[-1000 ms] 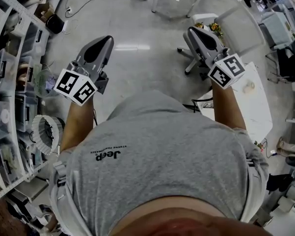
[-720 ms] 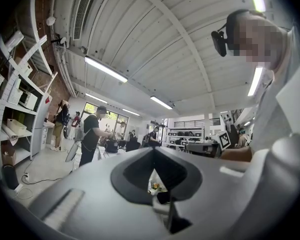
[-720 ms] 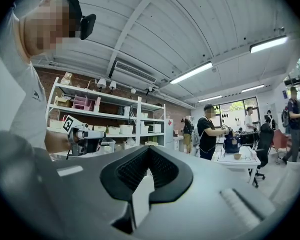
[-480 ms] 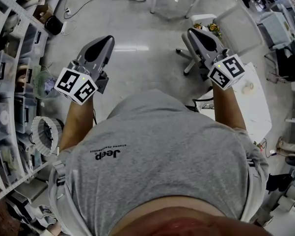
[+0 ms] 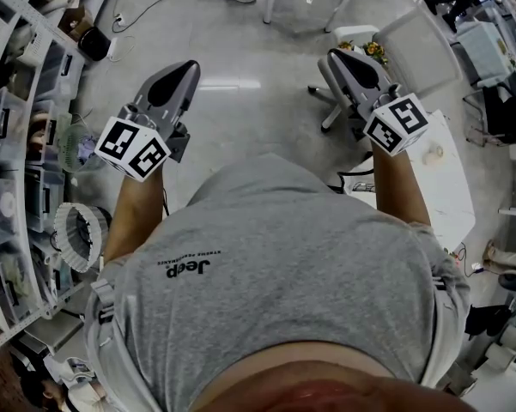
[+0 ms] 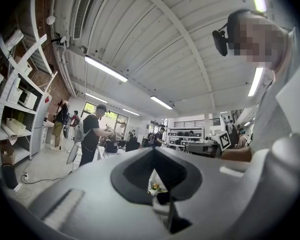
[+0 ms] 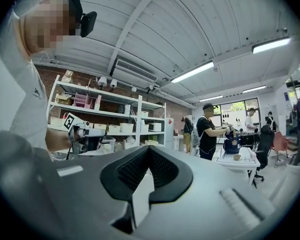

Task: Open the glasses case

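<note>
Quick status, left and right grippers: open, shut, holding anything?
Left gripper: closed, jaw tips together, holding nothing.
Right gripper: closed, jaw tips together, holding nothing.

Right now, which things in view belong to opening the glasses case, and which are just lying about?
For the job: left gripper, jaws together, empty; right gripper, jaws together, empty. No glasses case is in view.
Lying about: white table; shelves of bins; flowers.
</note>
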